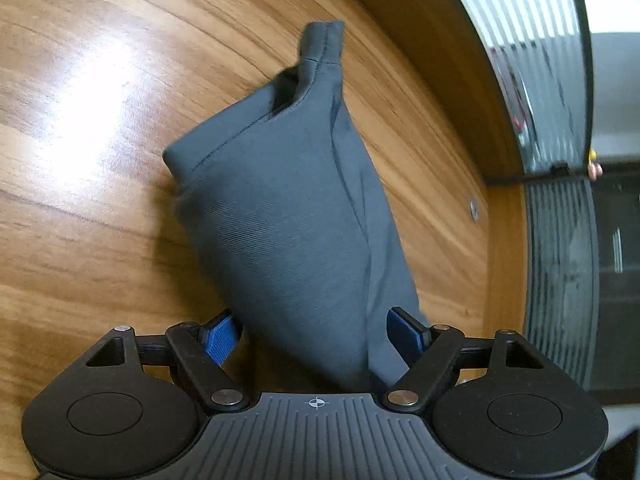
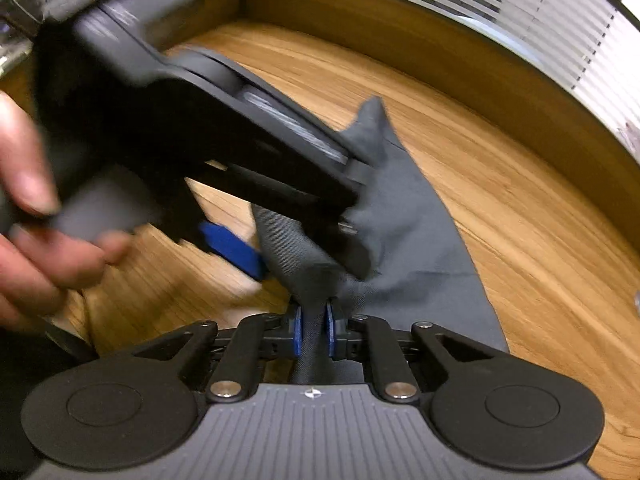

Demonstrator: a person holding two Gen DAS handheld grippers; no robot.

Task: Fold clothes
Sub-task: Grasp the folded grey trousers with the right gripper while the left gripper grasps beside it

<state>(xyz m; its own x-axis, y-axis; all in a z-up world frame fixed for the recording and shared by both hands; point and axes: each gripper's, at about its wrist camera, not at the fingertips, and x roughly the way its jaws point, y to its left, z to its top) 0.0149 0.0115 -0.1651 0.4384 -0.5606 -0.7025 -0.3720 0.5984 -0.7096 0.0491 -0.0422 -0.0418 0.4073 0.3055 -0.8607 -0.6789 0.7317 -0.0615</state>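
Both grippers are matte black, the left gripper [image 1: 314, 336] and right gripper [image 2: 314, 334] alike. Blue ribbed pads face the fingers [image 1: 219, 342]. Behind them sit angled links with silver screws, two round discs, a ridged grey plate and a small crosshair mark.

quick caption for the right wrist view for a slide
Right gripper pinches a fold of the dark grey garment above the wooden table, while the hand-held left gripper reaches in with open jaws.

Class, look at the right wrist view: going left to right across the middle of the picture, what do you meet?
Person's hand → left gripper → grey garment → bare wooden table.
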